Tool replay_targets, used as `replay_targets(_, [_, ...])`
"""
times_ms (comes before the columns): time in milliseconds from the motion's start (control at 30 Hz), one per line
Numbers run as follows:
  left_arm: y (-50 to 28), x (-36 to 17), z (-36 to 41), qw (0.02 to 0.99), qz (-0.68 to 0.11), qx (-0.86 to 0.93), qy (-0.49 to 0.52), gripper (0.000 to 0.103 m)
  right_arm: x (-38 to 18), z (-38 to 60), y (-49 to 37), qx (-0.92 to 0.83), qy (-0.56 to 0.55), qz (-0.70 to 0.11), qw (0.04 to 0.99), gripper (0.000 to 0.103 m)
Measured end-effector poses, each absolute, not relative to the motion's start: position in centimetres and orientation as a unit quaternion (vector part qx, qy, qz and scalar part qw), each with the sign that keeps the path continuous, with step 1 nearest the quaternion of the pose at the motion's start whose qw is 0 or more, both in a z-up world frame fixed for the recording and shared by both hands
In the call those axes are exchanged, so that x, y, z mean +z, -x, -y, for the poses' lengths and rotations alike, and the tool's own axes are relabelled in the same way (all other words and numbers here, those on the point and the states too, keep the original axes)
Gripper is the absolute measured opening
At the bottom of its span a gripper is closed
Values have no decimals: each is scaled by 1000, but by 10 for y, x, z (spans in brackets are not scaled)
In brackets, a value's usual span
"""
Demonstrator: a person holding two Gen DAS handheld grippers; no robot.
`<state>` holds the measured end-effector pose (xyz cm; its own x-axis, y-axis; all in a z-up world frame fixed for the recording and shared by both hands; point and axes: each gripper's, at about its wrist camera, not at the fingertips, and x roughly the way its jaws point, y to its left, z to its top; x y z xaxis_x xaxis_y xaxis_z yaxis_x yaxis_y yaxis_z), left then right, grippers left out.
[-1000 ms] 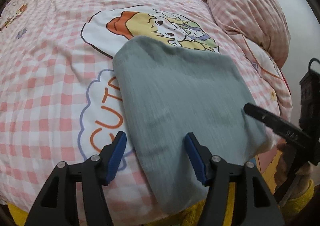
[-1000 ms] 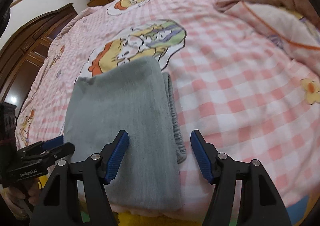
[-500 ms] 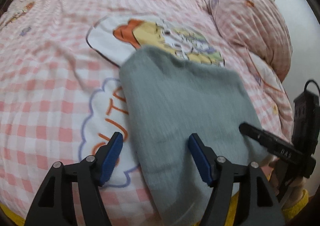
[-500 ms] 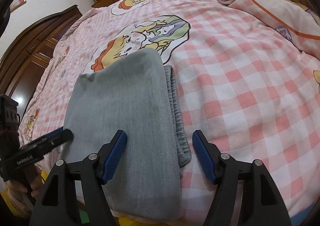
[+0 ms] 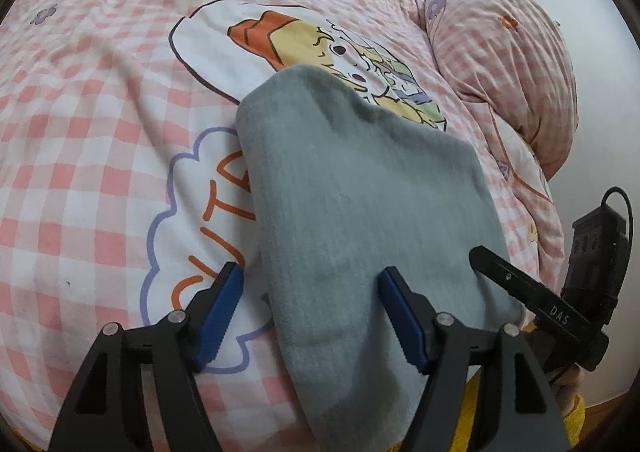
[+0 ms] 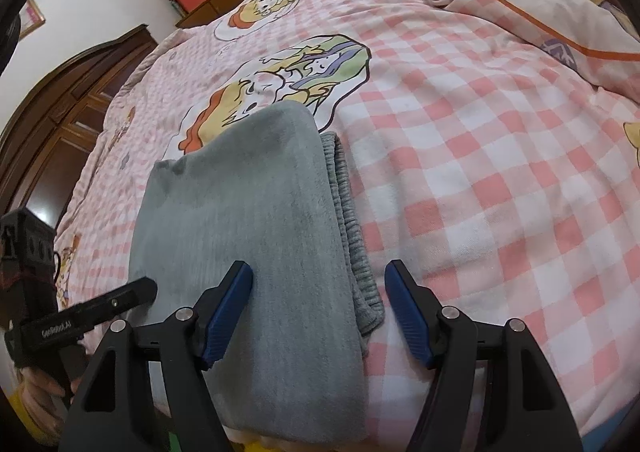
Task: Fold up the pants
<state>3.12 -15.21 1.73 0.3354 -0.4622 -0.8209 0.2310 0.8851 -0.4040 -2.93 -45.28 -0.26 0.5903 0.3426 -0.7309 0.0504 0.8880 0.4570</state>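
The grey pants point(image 5: 360, 212) lie folded into a compact rectangle near the bed's front edge. Their ribbed waistband point(image 6: 348, 232) peeks out along the right side in the right wrist view. My left gripper point(image 5: 312, 312) hovers open over the bundle's left edge, with no pad pressing on the cloth. My right gripper point(image 6: 320, 308) also stands open, straddling the right edge and waistband without touching them. One finger of the right gripper point(image 5: 500, 272) shows at the pants' right side in the left wrist view. A finger of the left gripper point(image 6: 116, 302) shows at the far left in the right wrist view.
The pants rest on a pink checked bedspread point(image 6: 500, 172) with cartoon prints. A bunched checked duvet or pillow point(image 5: 500, 52) sits at the back right. A dark wooden wardrobe point(image 6: 60, 112) stands beyond the bed's left side. A hand point(image 6: 40, 384) holds the left tool.
Both pairs of jaws have spread a little wider. The left view has rolled slightly. The folded pants have not moved on the bed.
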Motion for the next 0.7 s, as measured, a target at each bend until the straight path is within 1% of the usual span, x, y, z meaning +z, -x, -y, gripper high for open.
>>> replay_targets(33, [-31, 17, 153, 811, -534, -214, 107, 74, -3, 453, 29, 82, -224, -444, 864, 71])
replay_targets(67, [-31, 18, 154, 812, -533, -214, 104, 74, -2, 452, 29, 79, -226, -443, 864, 69])
replay_targets(100, [-29, 19, 156, 814, -531, -213, 100, 74, -1, 451, 29, 79, -226, -441, 865, 64])
replay_targets(267, [-23, 22, 172, 818, -517, -245, 65, 73, 1, 447, 30, 86, -209, -435, 872, 57])
replay_targets(333, [-26, 20, 178, 819, -512, -255, 47, 73, -1, 451, 29, 92, -224, -432, 869, 51])
replay_targets(367, [-28, 20, 178, 818, -512, -255, 53, 72, -1, 452, 29, 94, -231, -430, 868, 44])
replay_targets(400, [-29, 20, 176, 817, -514, -253, 64, 68, 0, 454, 30, 97, -240, -425, 867, 37])
replay_targets(433, [-30, 20, 174, 816, -514, -252, 73, 63, 2, 455, 31, 98, -242, -421, 869, 35])
replay_targets(500, [-31, 23, 172, 815, -514, -253, 84, 42, 4, 455, 35, 101, -246, -411, 872, 30])
replay_targets(533, [-31, 25, 171, 815, -513, -254, 85, 39, 4, 457, 37, 102, -254, -405, 872, 29])
replay_targets(567, [-30, 28, 171, 816, -511, -254, 85, 34, 5, 458, 38, 103, -262, -401, 872, 27])
replay_targets(600, [-30, 31, 171, 816, -510, -258, 85, 26, 7, 459, 40, 104, -270, -396, 871, 26])
replay_targets(700, [-28, 42, 170, 816, -501, -275, 88, 23, 18, 459, 47, 107, -283, -376, 876, 25])
